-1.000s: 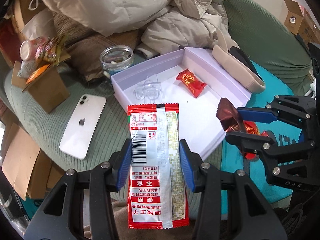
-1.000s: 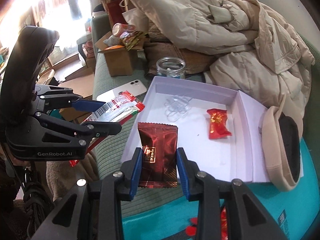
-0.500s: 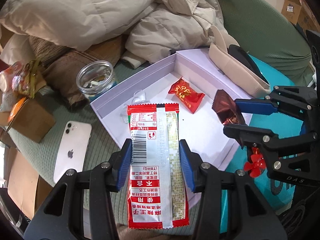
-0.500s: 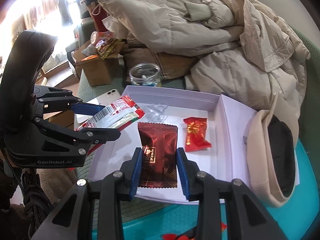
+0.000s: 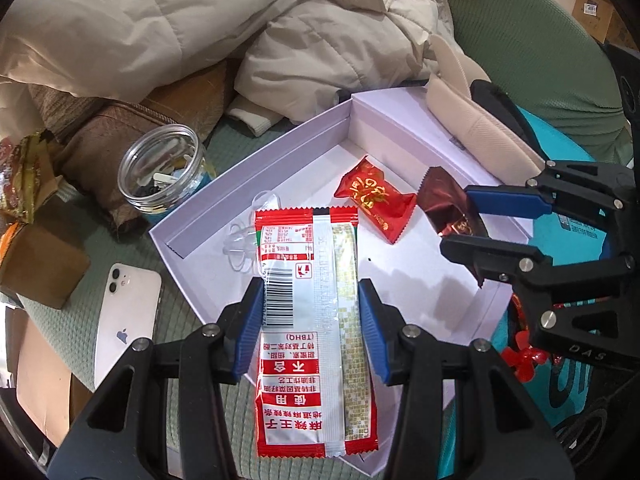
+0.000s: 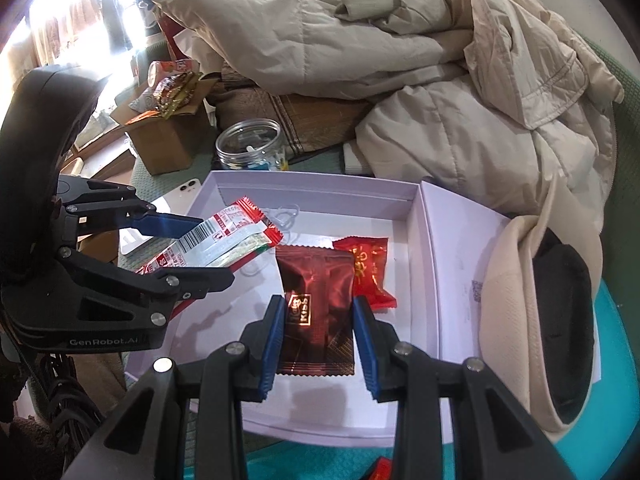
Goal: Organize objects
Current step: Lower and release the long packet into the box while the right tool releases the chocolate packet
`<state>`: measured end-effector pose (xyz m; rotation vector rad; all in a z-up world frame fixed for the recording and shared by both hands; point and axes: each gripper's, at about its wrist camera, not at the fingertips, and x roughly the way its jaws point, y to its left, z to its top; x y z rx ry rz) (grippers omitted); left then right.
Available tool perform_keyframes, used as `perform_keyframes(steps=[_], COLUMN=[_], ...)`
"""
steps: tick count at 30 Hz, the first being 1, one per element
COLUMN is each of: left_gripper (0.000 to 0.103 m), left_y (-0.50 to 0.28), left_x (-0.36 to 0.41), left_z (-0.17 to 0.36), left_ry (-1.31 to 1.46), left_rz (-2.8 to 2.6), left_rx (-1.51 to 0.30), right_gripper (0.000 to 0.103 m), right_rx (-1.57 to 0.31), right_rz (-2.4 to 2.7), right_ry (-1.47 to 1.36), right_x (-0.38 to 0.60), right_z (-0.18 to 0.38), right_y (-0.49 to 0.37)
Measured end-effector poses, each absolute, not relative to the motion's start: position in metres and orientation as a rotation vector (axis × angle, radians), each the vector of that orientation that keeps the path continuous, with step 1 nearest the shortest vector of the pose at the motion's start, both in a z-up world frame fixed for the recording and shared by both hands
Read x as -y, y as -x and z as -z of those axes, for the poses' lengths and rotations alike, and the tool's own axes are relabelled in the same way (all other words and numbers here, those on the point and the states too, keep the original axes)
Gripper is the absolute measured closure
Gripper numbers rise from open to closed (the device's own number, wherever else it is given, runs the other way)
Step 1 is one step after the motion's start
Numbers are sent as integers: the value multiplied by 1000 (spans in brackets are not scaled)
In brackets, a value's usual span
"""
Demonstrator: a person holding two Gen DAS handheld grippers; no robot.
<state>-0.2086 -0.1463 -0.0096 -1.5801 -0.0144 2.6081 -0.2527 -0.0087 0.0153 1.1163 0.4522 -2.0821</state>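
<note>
Left claw: the left gripper [image 5: 311, 312], at the lower centre of the left wrist view, is clamped on a long red and white snack packet [image 5: 310, 276]; both blue pads press its long edges.
Right claw: the right gripper [image 6: 320, 322], at the lower centre of the right wrist view, is closed on a dark red packet [image 6: 318, 300] with the gold word "Kiss".
Box: the white box [image 6: 312, 190] lies open in the middle of both views; both held packets are above its floor.
Inside the box: a small red candy [image 5: 374, 200] lies on the floor, just right of the dark red packet in the right wrist view.
Nearby: a glass jar [image 5: 162, 172] and a white phone [image 5: 128, 312] are left of the box.
Change: one second ago both packets were over the box's near edge; now they are further over the box, and the grips are unchanged.
</note>
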Motion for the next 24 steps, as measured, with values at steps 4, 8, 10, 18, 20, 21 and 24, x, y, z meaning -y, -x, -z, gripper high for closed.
perform_keyframes(steps=[4,8,10,18,20,21,24], left_gripper=[58,58,58,58,58,58,58], left_y=[215,219,220,228,228,228,230], left_x=[146,145,143,135,131,130,126], left_z=[16,20,22,37,40,41,47], left_ry=[1593,1577,1577,1610,1600,1598,1604], left_rz=[-2589,-2569,-2559,-2532,-2533,-2532,-2513], left_rx=[29,43,39,0,-25,-32,-21], right_gripper=[69,69,69,69,69,69,69], right_rx=[-437,-434,-430,-417,-416,-419,-428], right_rz=[2071,2068,2066,2056,2057,2058,2051], right_ry=[-1134,-1154,-1157,-1201,-1214,-1225,-1248], right_x=[10,11,12,12,11,10,9], right_z=[-9,-3,-1,15,19,21,27], right_y=[260,265,267,276,276,277,278])
